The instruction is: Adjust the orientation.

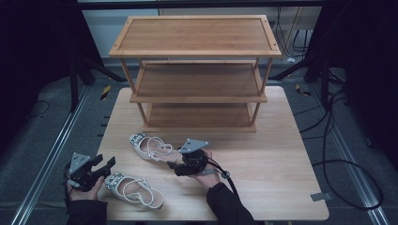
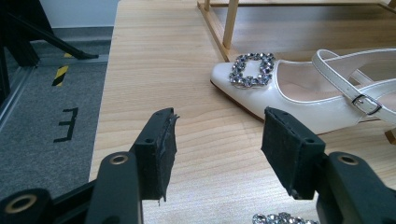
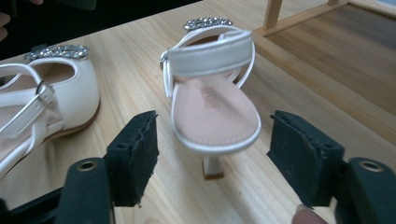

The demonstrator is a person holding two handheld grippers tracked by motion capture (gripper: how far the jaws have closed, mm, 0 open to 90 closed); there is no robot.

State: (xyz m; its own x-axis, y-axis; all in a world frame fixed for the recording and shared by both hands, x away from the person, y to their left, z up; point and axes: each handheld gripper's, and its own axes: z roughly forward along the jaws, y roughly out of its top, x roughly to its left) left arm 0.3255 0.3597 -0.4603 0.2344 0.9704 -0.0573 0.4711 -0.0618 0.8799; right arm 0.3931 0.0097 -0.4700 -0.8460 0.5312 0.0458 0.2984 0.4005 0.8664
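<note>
From here I can read just one mark — a black "E"-like sign (image 2: 65,124) on the grey floor (image 2: 32,154) beside the counter (image 2: 154,70). Near it sits a yellow-and-black hazard strip (image 2: 60,75) — no lettering on it.

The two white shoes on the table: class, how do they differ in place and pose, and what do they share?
The far shoe lies nearer the wooden shelf; the near shoe lies by the table's front edge. The far shoe's heel faces the open right hand-held gripper; the near shoe's buckled toe lies beside the open left hand-held gripper. Neither is gripped. Both are white slingbacks with jewelled buckles, toes pointing left.
</note>
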